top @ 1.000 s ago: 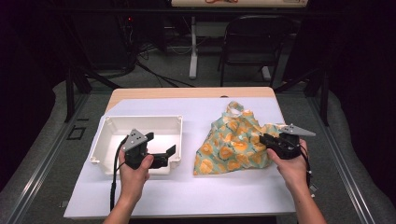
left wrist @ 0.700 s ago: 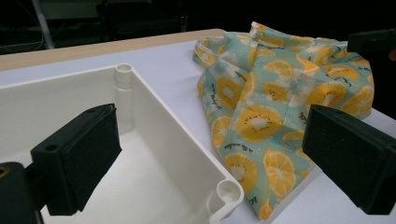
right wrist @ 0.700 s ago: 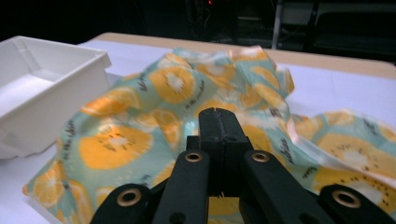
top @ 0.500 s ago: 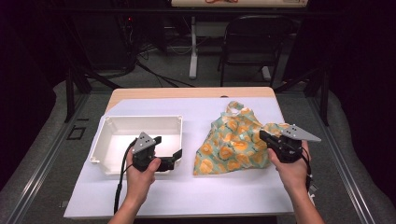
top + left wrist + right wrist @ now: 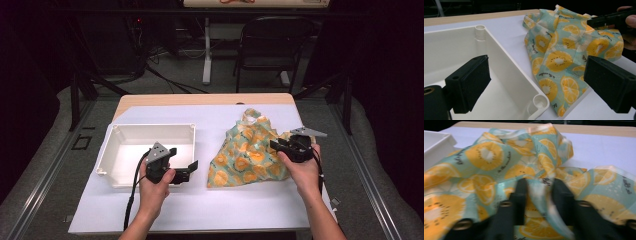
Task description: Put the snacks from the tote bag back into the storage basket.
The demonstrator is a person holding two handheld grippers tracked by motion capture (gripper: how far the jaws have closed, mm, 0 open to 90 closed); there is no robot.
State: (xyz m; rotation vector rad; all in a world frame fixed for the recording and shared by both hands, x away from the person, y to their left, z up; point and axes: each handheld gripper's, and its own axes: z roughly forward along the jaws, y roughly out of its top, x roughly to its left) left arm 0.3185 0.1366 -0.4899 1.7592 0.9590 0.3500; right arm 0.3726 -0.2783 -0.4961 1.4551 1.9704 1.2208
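A teal cloth printed with orange slices lies bunched on the right half of the white table. My right gripper is at the cloth's right edge, shut on a fold of it. The right gripper view shows that fold of cloth pinched between the jaws of the right gripper. A white plastic tray sits on the left. My left gripper hangs open at its near right corner. In the left gripper view the left gripper straddles the tray corner, with the cloth just beyond.
The table's white surface runs bare along the front edge, and a strip of wood shows at the back. A folding chair and cables stand on the floor behind the table. The left gripper's cable trails off the front.
My left gripper has shifted a little to the right, toward the tray's near right corner. The right gripper has stayed shut on the cloth and has barely moved.
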